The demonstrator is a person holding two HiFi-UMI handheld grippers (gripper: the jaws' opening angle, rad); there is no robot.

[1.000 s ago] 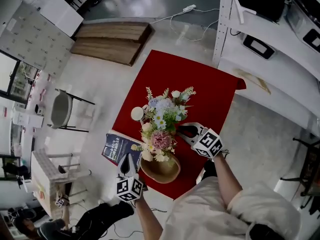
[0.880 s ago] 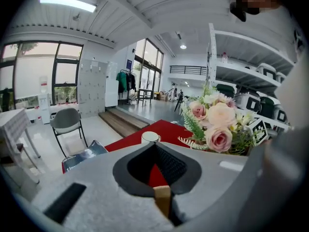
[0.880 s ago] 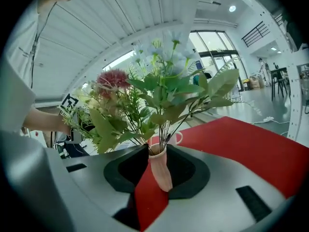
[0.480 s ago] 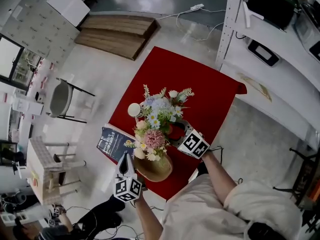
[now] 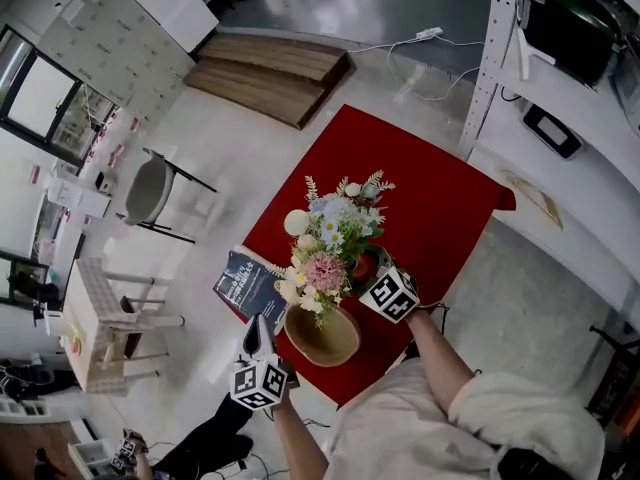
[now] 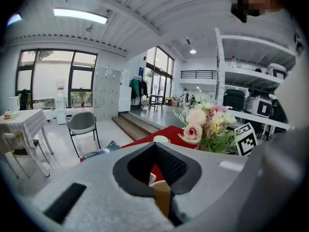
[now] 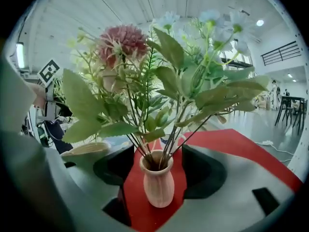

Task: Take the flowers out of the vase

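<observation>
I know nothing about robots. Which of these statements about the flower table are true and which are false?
1. The flowers stand in the vase. True.
2. The right gripper is clamped on the vase. False: its jaws have just been opening and stand apart, with the vase between them untouched.
3. The cloth is blue. False: it is red.
4. A tan bowl sits near the vase. True.
5. The book lies in the bowl. False: it lies beside it.
</observation>
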